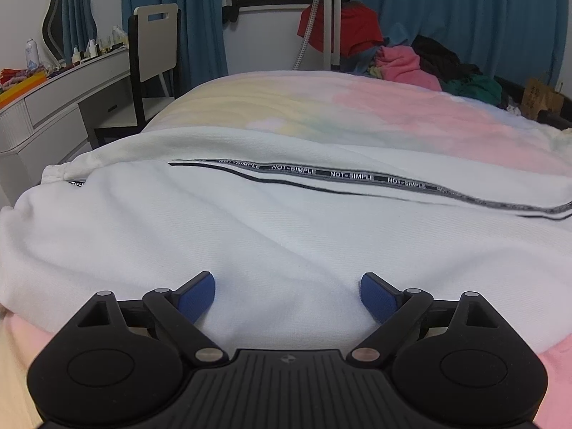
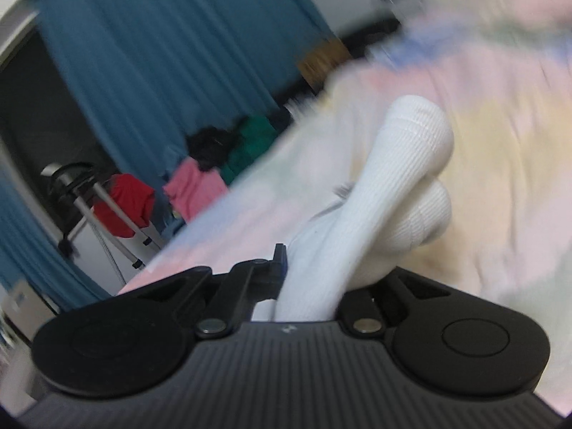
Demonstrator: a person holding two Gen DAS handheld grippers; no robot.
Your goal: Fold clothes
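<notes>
The left gripper [image 1: 287,295] hovers with its blue pads wide apart and nothing between them, low over the white garment [image 1: 250,221], which lies spread across the near edge of the pastel bed [image 1: 321,107]. A lettered stripe [image 1: 357,177] runs along it. The right gripper [image 2: 311,268] is clamped on the garment's ribbed cuff [image 2: 404,164], lifted above the bed; that view is blurred.

Stripe lettering: "NOT-SIMPLE", repeated white-on-dark along the black tape stripe [image 1: 357,176] running across the white garment [image 1: 250,236] on the bed.
Cuff end: partial "SIMPLE" near the garment's left end.
Right wrist view: nothing legible.
</notes>
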